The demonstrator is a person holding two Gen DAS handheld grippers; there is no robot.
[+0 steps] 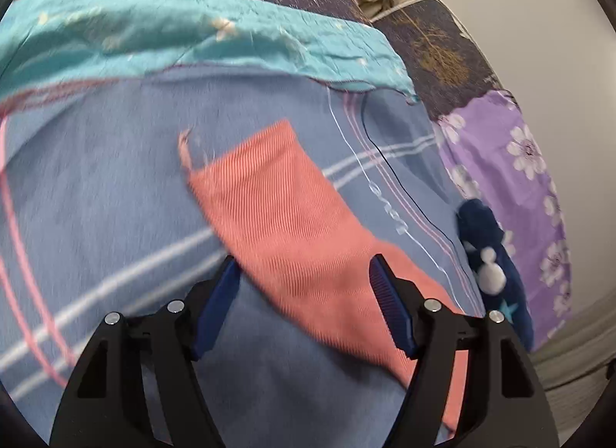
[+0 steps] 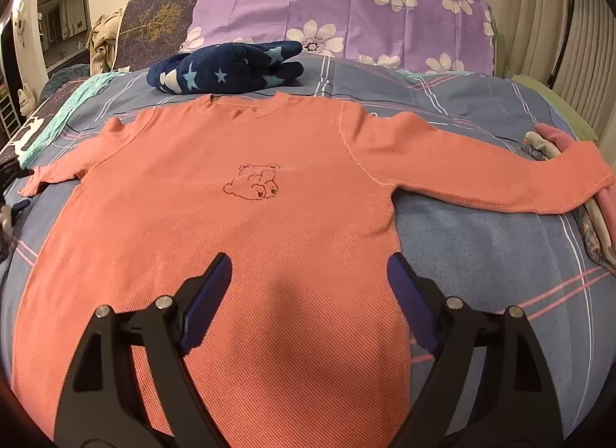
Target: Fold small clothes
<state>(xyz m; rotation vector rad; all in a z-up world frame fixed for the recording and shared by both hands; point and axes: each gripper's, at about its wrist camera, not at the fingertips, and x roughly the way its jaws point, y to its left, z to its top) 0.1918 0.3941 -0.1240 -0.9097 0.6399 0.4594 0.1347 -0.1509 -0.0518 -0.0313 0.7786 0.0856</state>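
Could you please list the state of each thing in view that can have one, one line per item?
coral shirt: spread flat, front up, not yet folded.
right sleeve: stretched out sideways, cuff lying over a small pile of clothes.
left sleeve: laid out flat on the bedspread.
navy star plush: lying on its side.
left gripper: open over the left sleeve.
right gripper: open above the hem.

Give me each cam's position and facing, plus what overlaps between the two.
Left wrist: on the left gripper, angled down at the shirt's sleeve on the blue bedspread; its own two open fingers show.
Right wrist: on the right gripper, looking along the bed over the spread-out salmon shirt toward the purple floral pillow; own fingers open.
Shared: shirt, bedspread, pillow, navy star plush.
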